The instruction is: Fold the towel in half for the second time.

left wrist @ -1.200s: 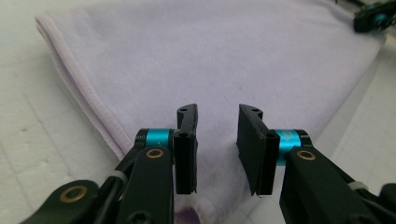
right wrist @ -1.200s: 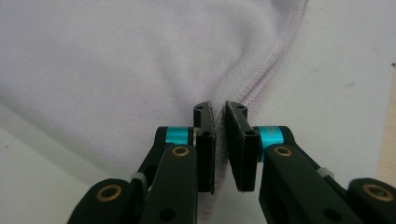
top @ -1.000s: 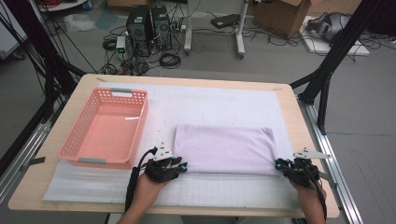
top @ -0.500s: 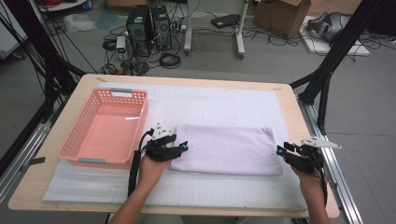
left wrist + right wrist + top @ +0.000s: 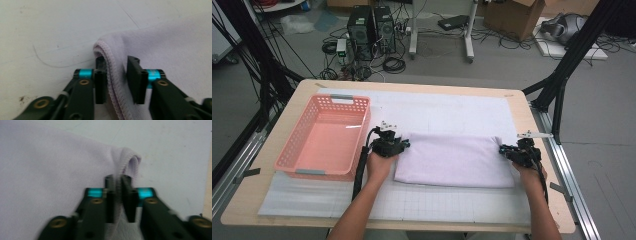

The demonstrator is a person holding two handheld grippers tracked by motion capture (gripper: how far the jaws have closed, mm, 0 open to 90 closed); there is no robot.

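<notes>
The folded lilac towel point(image 5: 454, 160) is lying at the lower centre of the high view on the white mat point(image 5: 452, 112), right of the pink basket point(image 5: 324, 137). It looks soft, light and limp, so you are taking it at its 2 far corners. Your left gripper point(image 5: 117, 75) has just been closing around the stitched hem, a small gap remaining. Your right gripper point(image 5: 118, 191) is pinching its corner tight.
</notes>
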